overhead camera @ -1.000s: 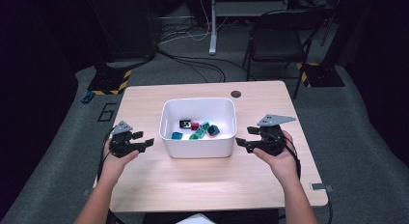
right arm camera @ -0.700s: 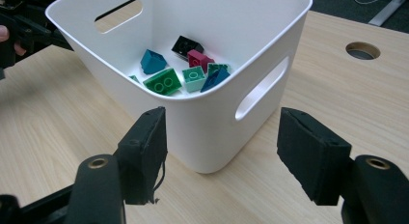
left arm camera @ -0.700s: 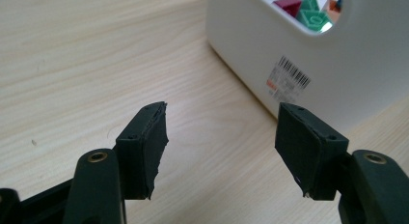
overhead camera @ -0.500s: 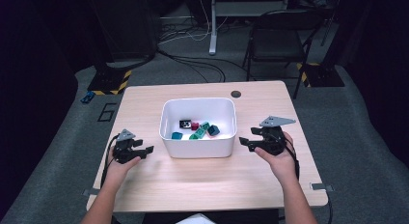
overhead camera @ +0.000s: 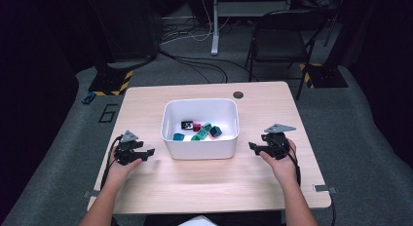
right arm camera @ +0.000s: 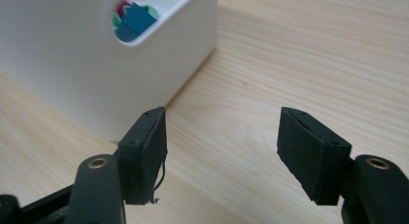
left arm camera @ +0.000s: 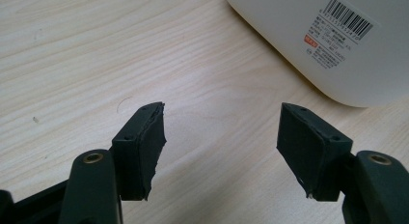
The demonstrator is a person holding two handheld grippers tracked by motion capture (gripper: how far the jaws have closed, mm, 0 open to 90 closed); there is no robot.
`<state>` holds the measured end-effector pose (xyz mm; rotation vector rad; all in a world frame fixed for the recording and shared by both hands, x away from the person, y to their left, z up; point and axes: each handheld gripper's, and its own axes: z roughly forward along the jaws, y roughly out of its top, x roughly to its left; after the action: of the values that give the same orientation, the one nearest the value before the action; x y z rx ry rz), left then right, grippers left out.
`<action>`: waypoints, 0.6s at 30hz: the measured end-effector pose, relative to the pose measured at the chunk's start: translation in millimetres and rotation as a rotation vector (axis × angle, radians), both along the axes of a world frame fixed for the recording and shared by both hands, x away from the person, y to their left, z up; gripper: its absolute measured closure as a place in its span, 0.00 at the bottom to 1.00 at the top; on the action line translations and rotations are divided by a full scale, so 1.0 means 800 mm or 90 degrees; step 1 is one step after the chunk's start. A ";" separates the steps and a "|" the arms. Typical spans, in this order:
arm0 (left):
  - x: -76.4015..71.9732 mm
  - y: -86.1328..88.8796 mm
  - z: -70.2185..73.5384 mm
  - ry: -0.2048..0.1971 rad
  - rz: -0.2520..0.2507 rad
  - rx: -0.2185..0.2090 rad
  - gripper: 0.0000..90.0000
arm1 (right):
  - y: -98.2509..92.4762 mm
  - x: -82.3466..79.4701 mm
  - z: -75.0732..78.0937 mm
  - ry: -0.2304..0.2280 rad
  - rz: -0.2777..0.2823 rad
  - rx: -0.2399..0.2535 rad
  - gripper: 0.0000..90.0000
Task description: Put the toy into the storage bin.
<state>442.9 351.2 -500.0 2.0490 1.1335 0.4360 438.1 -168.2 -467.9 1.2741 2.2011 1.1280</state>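
Wooden worktop (overhead camera: 204, 187), dim room behind. Item: white bin (overhead camera: 200, 149) at centre, holding small coloured blocks (overhead camera: 202, 131). Your left gripper (overhead camera: 146, 153) and right gripper (overhead camera: 254, 147) flank it, fingers wide apart, empty. Step: approach. Next, likely reach in over the rim.

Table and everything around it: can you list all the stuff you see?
table: one, light wood, in the middle of the high view
white bin: one, on the table between the grippers, barcode label on its side
small blocks: several, teal, green, red and black, inside the bin
dark round hole: one, at the table's far edge
folding chair: one, black, behind the table
cables: several, dark, on the grey floor
left hand-held gripper: one, black, jaws open, left of the bin
right hand-held gripper: one, black, jaws open, right of the bin
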 end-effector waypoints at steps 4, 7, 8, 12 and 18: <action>0.001 0.002 -0.001 -0.004 0.010 -0.008 0.37 | -0.008 0.002 -0.017 0.009 -0.032 -0.013 0.37; 0.003 0.003 -0.002 -0.003 0.009 -0.009 0.36 | -0.008 0.003 -0.023 0.017 -0.033 -0.018 0.37; 0.003 0.003 -0.002 -0.003 0.009 -0.009 0.35 | -0.008 0.003 -0.023 0.017 -0.033 -0.018 0.37; 0.005 0.003 -0.003 0.001 0.008 -0.005 0.35 | -0.005 0.003 -0.032 0.027 -0.032 -0.051 0.35; 0.008 0.003 -0.006 0.010 0.010 0.000 0.35 | 0.000 0.003 -0.034 0.039 -0.034 -0.037 0.35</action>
<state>449.0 353.9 -504.5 2.0479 1.1593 0.4274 440.5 -168.5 -495.1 1.3520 2.2120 1.0112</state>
